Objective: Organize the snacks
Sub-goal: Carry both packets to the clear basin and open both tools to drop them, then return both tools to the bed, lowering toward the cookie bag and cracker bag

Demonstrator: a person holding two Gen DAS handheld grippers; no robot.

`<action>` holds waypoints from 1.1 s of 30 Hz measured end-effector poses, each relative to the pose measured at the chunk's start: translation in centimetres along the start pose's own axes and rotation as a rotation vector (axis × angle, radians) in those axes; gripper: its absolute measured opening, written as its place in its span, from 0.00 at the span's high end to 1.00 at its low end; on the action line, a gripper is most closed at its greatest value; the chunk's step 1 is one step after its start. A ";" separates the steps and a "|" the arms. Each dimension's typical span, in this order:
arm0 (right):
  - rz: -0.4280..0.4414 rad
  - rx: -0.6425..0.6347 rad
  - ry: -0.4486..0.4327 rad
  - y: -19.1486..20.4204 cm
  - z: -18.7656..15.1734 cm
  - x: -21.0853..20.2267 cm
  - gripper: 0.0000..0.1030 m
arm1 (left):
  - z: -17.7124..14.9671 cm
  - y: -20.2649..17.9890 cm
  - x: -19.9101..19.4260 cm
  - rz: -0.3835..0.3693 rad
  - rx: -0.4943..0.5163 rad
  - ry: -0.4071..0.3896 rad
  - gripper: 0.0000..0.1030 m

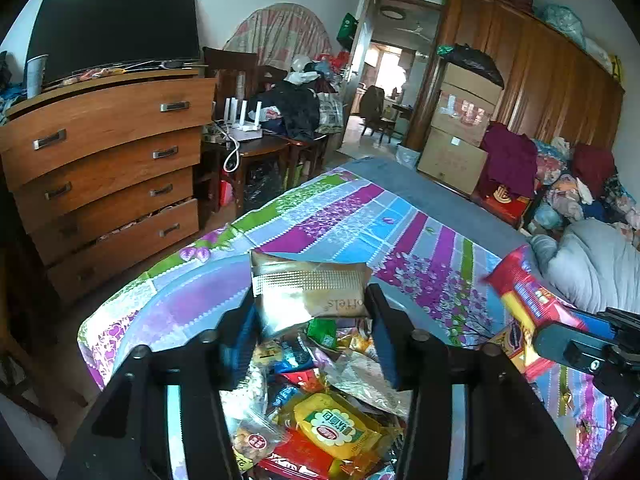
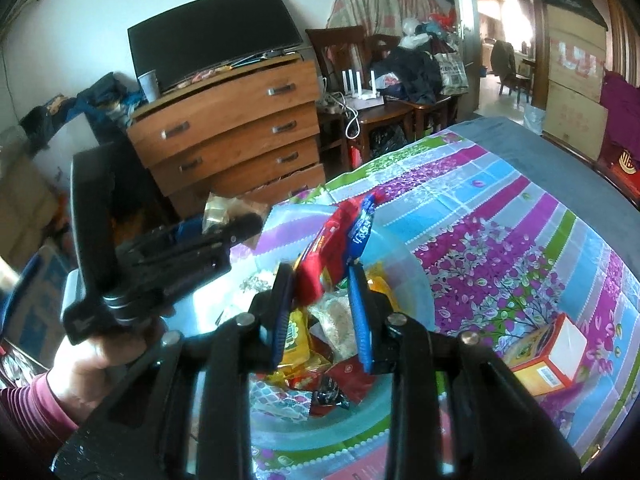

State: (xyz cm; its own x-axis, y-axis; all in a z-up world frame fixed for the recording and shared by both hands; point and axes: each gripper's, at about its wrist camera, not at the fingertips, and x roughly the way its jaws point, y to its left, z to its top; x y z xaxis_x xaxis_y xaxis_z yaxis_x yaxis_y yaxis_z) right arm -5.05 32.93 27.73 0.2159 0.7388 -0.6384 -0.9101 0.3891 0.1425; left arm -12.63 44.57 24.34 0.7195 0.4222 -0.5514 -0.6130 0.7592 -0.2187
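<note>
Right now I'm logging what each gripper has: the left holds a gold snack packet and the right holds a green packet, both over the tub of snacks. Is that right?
Not quite. The right gripper holds a red packet with a blue end, not a green one, as the right wrist view shows. The left gripper does hold the gold packet, and both are over the tub of snacks.

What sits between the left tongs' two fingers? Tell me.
A gold foil snack packet, clamped between the left tongs, above the snack pile. The left wrist view shows it.
</note>
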 end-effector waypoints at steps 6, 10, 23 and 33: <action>0.008 0.000 -0.016 0.2 -0.1 -0.2 0.44 | 0.0 0.3 0.1 0.019 -0.005 -0.008 0.31; 0.011 0.005 -0.030 0.1 0.1 -0.9 0.43 | 0.1 0.1 -0.1 0.040 0.006 -0.022 0.26; -0.098 0.113 -0.183 -5.6 -9.4 -13.9 0.37 | -2.7 -6.8 -5.6 -0.094 0.137 -0.088 0.26; -0.452 0.621 -0.099 -18.0 -29.8 -25.9 0.37 | -14.2 -25.5 -12.4 -0.616 0.510 0.022 0.26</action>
State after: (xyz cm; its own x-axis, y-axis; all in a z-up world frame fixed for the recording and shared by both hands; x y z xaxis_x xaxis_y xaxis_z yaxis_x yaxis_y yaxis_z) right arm -4.78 -9.67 19.16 0.5759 0.4693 -0.6693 -0.3671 0.8801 0.3012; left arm -10.57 12.97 25.37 0.8703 -0.1523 -0.4684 0.1206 0.9879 -0.0972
